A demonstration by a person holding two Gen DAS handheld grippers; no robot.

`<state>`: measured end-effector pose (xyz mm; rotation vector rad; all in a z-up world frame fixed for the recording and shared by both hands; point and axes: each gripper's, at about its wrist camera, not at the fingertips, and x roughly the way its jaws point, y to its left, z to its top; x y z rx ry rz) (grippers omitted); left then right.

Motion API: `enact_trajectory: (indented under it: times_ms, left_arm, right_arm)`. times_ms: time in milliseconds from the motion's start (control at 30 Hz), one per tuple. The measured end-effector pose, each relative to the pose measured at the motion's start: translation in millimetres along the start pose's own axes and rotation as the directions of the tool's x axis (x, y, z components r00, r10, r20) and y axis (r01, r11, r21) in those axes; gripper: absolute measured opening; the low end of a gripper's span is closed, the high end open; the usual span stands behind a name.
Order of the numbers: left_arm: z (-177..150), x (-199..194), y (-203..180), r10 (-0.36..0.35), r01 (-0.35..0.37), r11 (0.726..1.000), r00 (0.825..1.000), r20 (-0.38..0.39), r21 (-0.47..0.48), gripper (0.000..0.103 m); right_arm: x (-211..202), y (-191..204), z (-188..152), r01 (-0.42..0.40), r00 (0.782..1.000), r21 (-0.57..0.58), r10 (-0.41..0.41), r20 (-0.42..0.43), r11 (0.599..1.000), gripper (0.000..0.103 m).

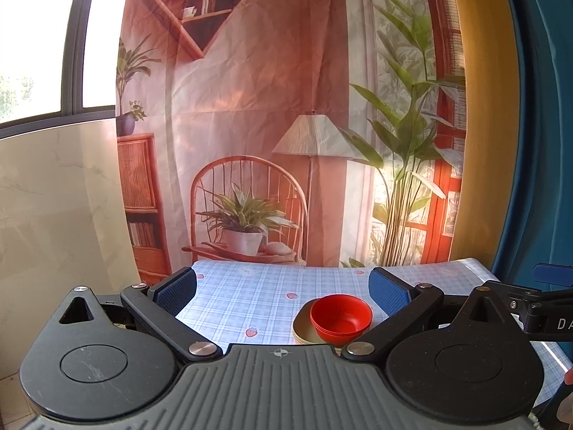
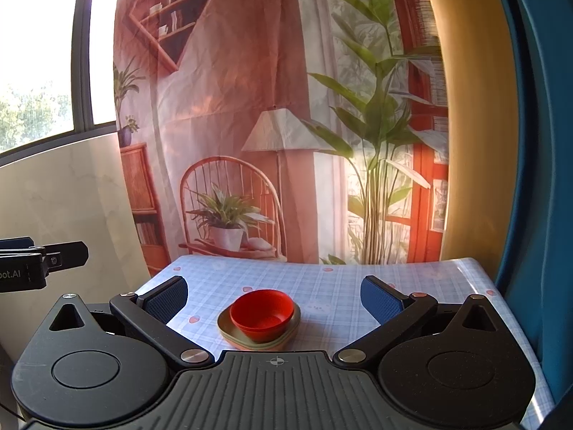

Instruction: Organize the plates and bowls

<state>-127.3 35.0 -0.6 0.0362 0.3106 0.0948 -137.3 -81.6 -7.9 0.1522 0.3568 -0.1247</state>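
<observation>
A stack of red bowls (image 1: 341, 317) sits on a stack of olive and tan plates (image 1: 304, 329) on the checked tablecloth (image 1: 250, 297). The same red bowls (image 2: 262, 313) and plates (image 2: 229, 324) show in the right wrist view. My left gripper (image 1: 283, 292) is open and empty, held above the table's near edge, with the stack near its right finger. My right gripper (image 2: 274, 295) is open and empty, with the stack centred between its fingers and farther ahead. Each gripper's side shows at the edge of the other's view.
A printed fabric backdrop (image 1: 268, 125) hangs right behind the table's far edge. A pale marble-look wall panel (image 1: 61, 197) and a window (image 1: 35, 36) are on the left. A blue and yellow curtain (image 1: 519, 125) borders the right. The tablecloth (image 2: 358, 286) reaches the backdrop.
</observation>
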Motion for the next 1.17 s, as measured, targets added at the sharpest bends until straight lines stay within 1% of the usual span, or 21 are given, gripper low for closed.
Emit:
enact_trajectory:
  times_ms: [700,900,1167]
  left_arm:
    - [-1.3,1.6,0.6,0.012,-0.012,1.000,1.000,-0.015,0.003,0.103]
    - [-2.6,4.6,2.6,0.002,-0.002,1.000,1.000,-0.021,0.004,0.103]
    - [-3.4,5.4,1.8,-0.010,0.010,1.000,1.000,-0.008,0.017,0.103]
  right_arm:
    - [5.9,-7.4,-0.4,0.031,0.999,0.021,-0.031,-0.010,0.999,0.103]
    - [8.6,-7.0,-2.0,0.038,0.999,0.025,-0.038,-0.017,0.999,0.103]
    - [11.3,-9.8,-4.7,0.038,0.999,0.032,-0.037,-0.026,0.999,0.103]
